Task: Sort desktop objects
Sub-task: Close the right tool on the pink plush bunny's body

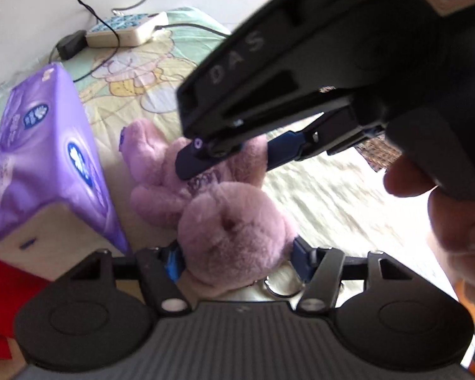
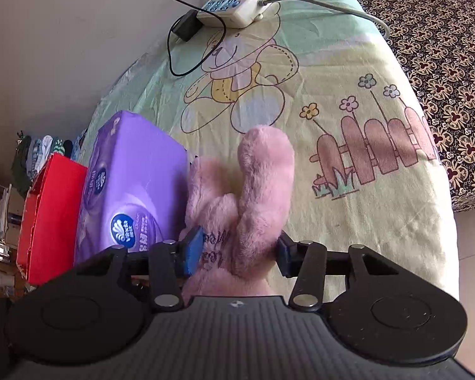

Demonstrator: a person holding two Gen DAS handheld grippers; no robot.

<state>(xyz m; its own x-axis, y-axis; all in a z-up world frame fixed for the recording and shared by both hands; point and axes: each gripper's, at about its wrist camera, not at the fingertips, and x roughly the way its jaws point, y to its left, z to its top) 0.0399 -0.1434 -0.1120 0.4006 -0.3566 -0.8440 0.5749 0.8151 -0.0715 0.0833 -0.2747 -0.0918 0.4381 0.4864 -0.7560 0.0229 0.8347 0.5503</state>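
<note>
The left hand-held gripper [image 1: 236,261] is clamped on the round end of a pink plush toy [image 1: 234,231], its blue pads pressed into the fur. The right hand-held gripper [image 2: 236,253] squeezes the same plush toy [image 2: 253,196] across its embroidered body, long ears pointing away from it. Just left of the toy, touching it, lies a purple tissue pack [image 2: 129,186], with a red box [image 2: 50,215] beside that. All rest on a cartoon-print bed sheet [image 2: 348,79]. Farther off sits a white power strip [image 2: 237,0] with a black adapter [image 2: 185,27].
</note>
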